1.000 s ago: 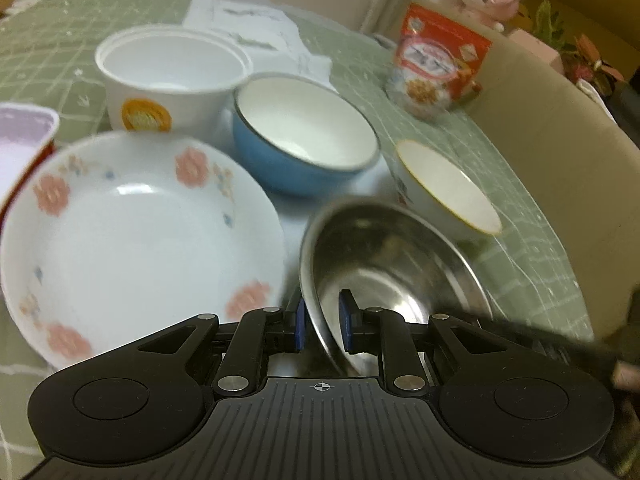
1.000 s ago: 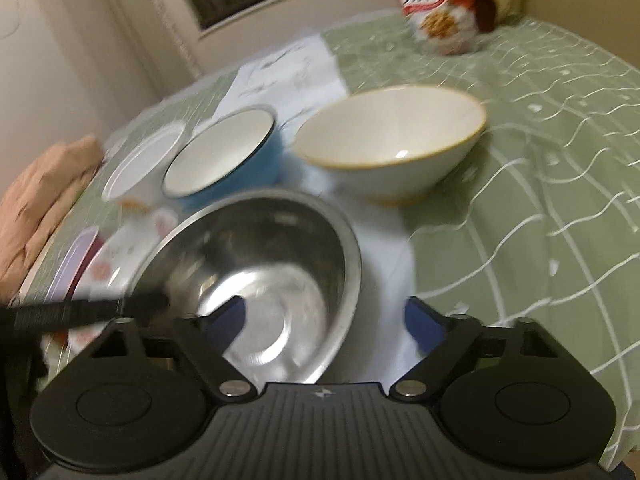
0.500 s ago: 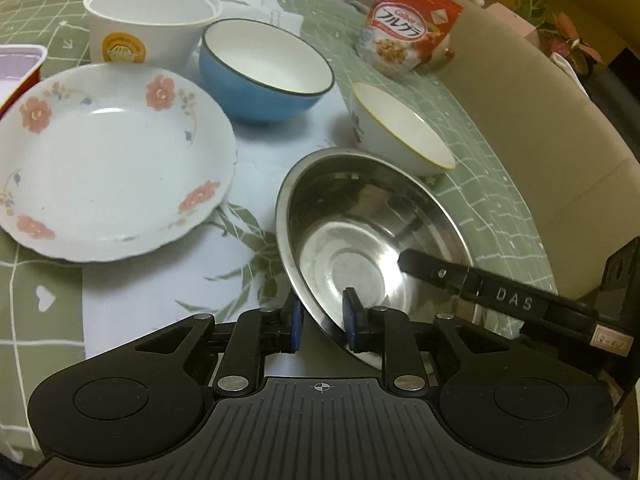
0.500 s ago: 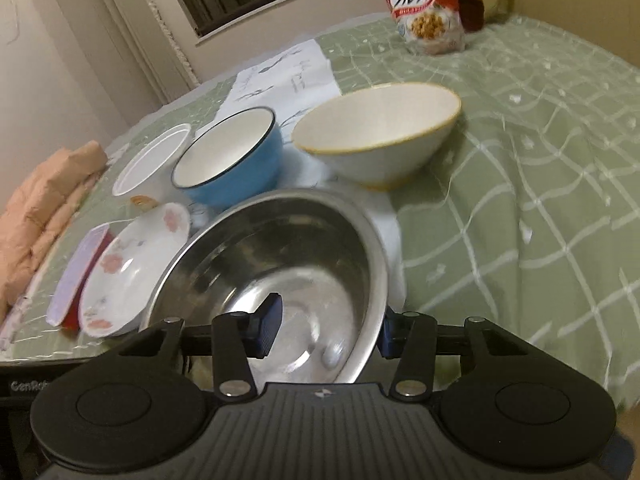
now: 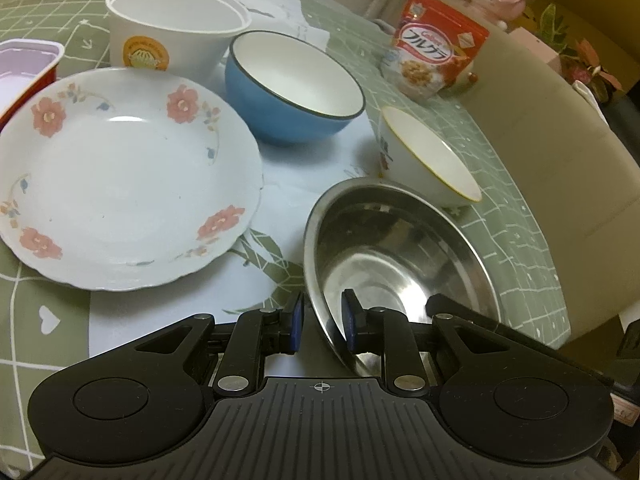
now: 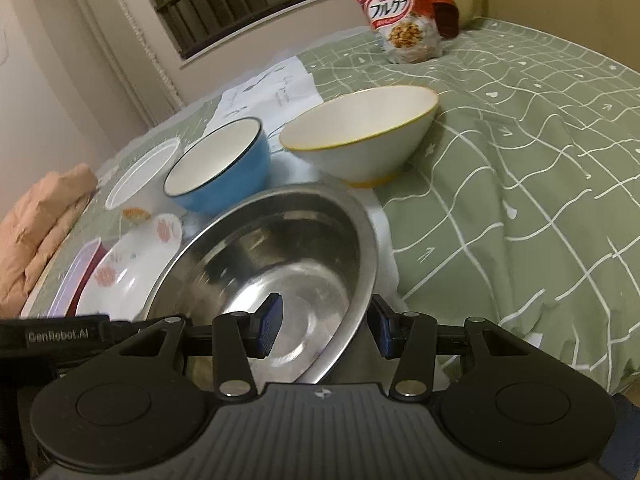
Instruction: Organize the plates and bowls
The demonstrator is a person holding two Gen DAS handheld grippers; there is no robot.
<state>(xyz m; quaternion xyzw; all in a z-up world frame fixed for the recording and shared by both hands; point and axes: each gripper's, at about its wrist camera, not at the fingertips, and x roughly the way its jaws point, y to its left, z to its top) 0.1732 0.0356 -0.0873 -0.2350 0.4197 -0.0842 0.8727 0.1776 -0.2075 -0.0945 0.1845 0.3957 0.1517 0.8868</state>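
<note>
A steel bowl sits tilted at the near edge of the table, between both grippers. My left gripper straddles its near rim; the jaws are closing, and a gap shows between the outer pad and the rim. My right gripper is shut on the bowl's wall, one pad inside and one outside. A floral plate lies to the left. Behind stand a blue bowl and a white bowl with a yellow rim.
A white paper tub and a red tray with a purple inside stand at the back left. A cereal bag stands far back. The green checked cloth drops off at the table's right edge. A pink cloth lies beyond the plate.
The right jaws came in from wide apart and closed on the steel bowl's wall. The left pads, earlier tight on the rim, now stand a little apart around it.
</note>
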